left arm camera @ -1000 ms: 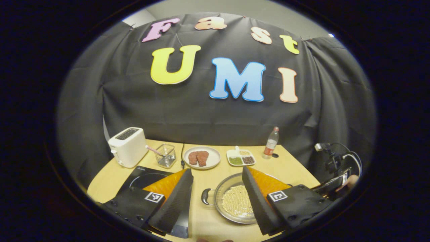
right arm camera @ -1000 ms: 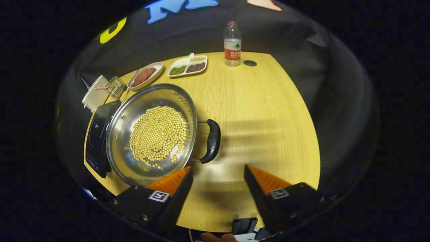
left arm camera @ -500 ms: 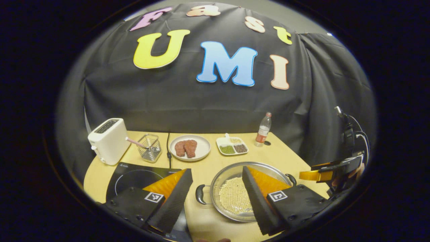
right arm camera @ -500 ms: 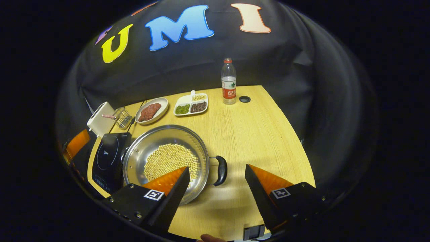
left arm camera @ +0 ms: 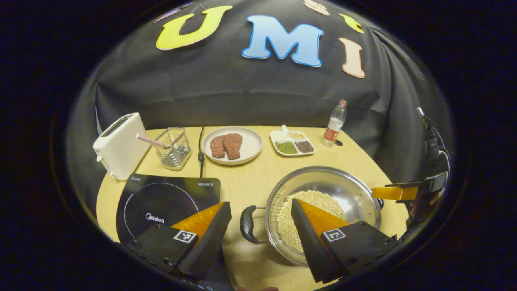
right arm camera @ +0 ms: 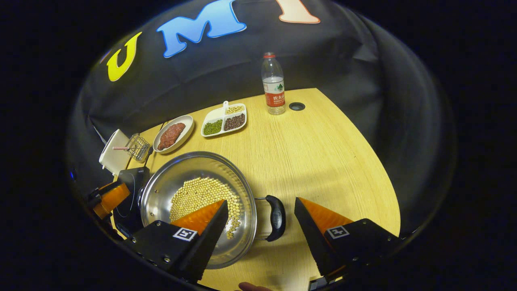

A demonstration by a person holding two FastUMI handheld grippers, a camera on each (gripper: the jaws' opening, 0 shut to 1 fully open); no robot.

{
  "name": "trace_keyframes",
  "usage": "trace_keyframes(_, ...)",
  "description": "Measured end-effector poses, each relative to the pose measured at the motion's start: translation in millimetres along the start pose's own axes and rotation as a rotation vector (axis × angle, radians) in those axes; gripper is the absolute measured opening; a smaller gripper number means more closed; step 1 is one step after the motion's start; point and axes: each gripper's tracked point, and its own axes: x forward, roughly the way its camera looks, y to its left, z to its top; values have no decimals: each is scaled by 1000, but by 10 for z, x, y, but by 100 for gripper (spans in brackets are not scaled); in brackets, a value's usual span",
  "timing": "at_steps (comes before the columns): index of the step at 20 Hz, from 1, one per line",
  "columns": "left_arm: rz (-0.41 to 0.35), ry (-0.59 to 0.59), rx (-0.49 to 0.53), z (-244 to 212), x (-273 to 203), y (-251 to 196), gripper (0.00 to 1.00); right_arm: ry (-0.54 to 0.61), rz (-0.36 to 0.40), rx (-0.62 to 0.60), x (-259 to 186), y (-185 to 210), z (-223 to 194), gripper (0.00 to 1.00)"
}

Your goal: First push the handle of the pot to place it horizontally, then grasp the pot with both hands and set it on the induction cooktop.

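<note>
The pot (left arm camera: 323,210) is seated on the table (right arm camera: 323,153), just right of the induction cooktop (left arm camera: 165,202); beans are held inside. L gripper (left arm camera: 260,226) is positioned w/ fingers spread wide, nothing clamped, the pot's L handle (left arm camera: 247,224) seen between them. R gripper (right arm camera: 260,226) is likewise held apart, empty, w/ the R handle (right arm camera: 277,218) framed between fingers. No contact w/ either handle can be confirmed.
</note>
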Motion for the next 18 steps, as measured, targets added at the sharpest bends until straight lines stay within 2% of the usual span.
trace_keyframes(2, -18, 48, 7, -119, 119, -27, 98, 24, 1, 6, 97, -11, -48, 100)
trace_keyframes(5, -2, 117, 17, -337, 333, 50, 98, 48, -7, -23, 188, -13, -106, 100)
trace_keyframes(10, -9, 160, 28, -495, 441, 35, 96, 80, -20, -55, 333, -1, -184, 100)
trace_keyframes(12, -10, 178, 32, -537, 470, 33, 96, 110, -47, -43, 394, -35, -251, 100)
trace_keyframes(14, 10, 197, 55, -565, 481, 83, 92, 125, -52, -33, 431, -33, -270, 95)
trace_keyframes(15, 8, 206, 61, -581, 487, 71, 80, 140, -68, -39, 462, -60, -304, 87)
trace_keyframes(16, 8, 215, 62, -548, 450, 72, 72, 153, -79, -50, 491, -91, -346, 86)
trace_keyframes(18, 9, 233, 60, -591, 513, 74, 72, 166, -74, -33, 449, -58, -332, 70)
